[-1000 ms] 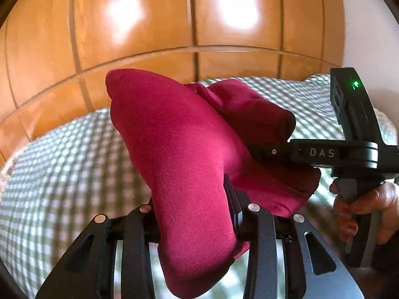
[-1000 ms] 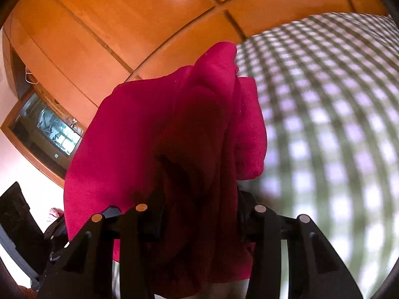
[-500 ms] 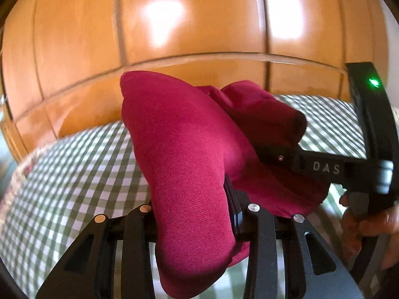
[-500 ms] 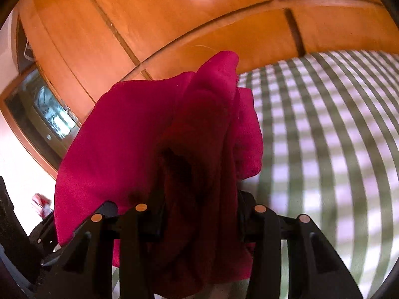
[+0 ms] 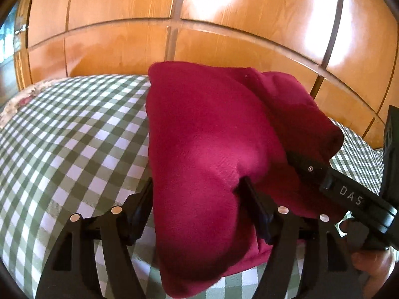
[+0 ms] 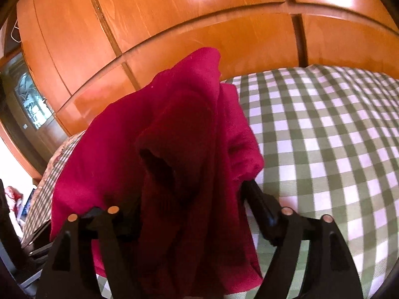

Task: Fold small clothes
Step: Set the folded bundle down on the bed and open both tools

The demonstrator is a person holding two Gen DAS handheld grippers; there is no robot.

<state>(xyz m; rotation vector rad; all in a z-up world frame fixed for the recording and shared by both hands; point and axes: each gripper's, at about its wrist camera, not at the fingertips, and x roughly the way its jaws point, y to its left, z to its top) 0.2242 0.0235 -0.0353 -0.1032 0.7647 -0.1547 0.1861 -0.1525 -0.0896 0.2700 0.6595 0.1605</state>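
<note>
A dark red garment point(image 5: 207, 144) hangs bunched between both grippers above a green-and-white checked bed cover point(image 5: 69, 134). My left gripper point(image 5: 197, 194) is shut on one part of the cloth, which drapes down past its fingers. My right gripper point(image 6: 192, 199) is shut on another part of the same red garment point(image 6: 179, 134), with folds and a dark opening facing the camera. The right gripper's black body also shows in the left wrist view point(image 5: 349, 196), at the garment's right side, held by a hand.
A glossy orange wooden wardrobe point(image 5: 224, 25) stands behind the bed; it also shows in the right wrist view point(image 6: 174, 20). The checked cover point(image 6: 324, 137) spreads to the right. A floral cloth edge point(image 5: 17, 99) and a doorway point(image 6: 27, 99) lie at the left.
Both grippers have swung with the garment still held; the views have panned, the bed now fills more of the left side and the wardrobe looms nearer. The grips are unchanged.
</note>
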